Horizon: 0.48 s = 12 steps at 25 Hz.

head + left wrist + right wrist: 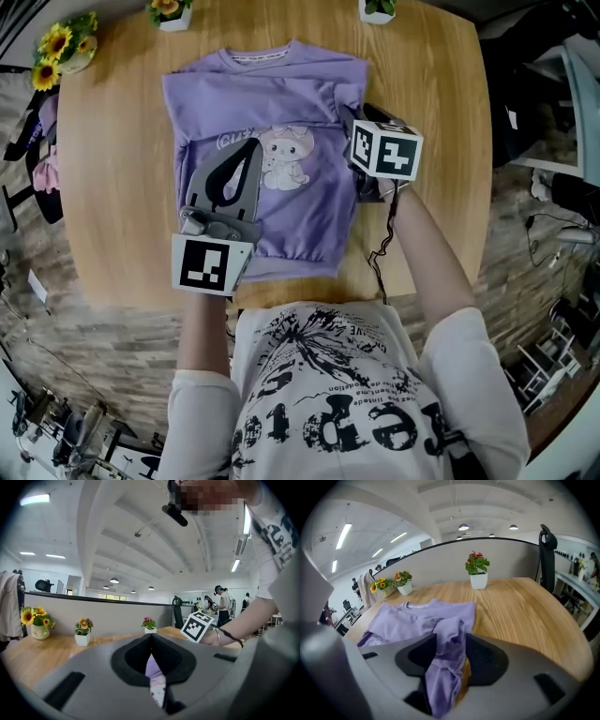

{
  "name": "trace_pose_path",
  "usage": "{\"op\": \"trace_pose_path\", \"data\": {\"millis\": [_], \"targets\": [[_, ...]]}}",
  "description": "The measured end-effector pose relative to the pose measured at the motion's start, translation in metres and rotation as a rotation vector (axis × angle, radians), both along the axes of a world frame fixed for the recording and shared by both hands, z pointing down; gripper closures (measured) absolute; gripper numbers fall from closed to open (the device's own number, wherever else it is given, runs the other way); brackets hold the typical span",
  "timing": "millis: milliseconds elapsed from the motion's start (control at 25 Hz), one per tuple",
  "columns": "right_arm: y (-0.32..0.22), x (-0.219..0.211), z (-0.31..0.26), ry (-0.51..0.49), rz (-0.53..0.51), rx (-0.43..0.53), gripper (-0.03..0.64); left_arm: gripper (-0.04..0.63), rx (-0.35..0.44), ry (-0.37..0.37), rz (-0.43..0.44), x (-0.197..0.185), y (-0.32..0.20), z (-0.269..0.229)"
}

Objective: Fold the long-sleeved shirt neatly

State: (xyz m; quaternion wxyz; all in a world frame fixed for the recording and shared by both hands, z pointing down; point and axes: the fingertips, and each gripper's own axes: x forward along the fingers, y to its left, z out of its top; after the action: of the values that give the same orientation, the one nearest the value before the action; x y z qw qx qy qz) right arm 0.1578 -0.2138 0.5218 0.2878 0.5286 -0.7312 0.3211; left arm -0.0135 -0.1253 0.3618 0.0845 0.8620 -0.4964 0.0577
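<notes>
A purple long-sleeved shirt (pixel 281 103) with a cartoon print lies flat, collar away from me, on the round wooden table (pixel 427 75). A sleeve is folded across its chest. My left gripper (pixel 255 142) rests low over the left half of the shirt, jaws shut and nothing seen held; the left gripper view shows only print through the slit (pixel 151 637). My right gripper (pixel 352 117) is at the shirt's right shoulder edge. A bunched purple sleeve (pixel 443 667) hangs between its parted jaws (pixel 450 634), with a strip of wood showing beside the cloth.
Sunflowers (pixel 64 47) and two small white flower pots (pixel 169 11) (pixel 378 9) stand along the table's far edge. A black cable (pixel 384 246) lies on the wood by my right forearm. Bare wood (pixel 525 611) stretches right of the shirt. Clutter surrounds the table.
</notes>
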Motion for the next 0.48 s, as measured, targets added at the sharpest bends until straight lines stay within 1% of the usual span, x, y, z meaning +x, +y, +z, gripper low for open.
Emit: {"op": "trace_pose_path", "data": {"millis": [80,200,280,400,480], "targets": [[-0.002,0.006,-0.003,0.001,0.015,0.016,0.391,0.592,0.003,-0.001,-0.005,0.001,0.001,-0.002],[-0.005,0.009,-0.015,-0.003,0.012,0.064,0.334,0.592,0.011,-0.005,-0.014,0.002,0.004,-0.007],[-0.005,0.008,-0.027,-0.017,0.001,0.103,0.283,0.592,0.024,-0.017,-0.012,0.001,0.008,-0.011],[0.002,0.004,-0.045,-0.032,-0.014,0.147,0.270,0.592,0.048,-0.036,-0.004,-0.001,0.016,-0.018],[0.009,0.002,-0.057,-0.032,-0.024,0.170,0.270,0.592,0.053,-0.023,-0.004,-0.002,0.021,-0.026]]}}
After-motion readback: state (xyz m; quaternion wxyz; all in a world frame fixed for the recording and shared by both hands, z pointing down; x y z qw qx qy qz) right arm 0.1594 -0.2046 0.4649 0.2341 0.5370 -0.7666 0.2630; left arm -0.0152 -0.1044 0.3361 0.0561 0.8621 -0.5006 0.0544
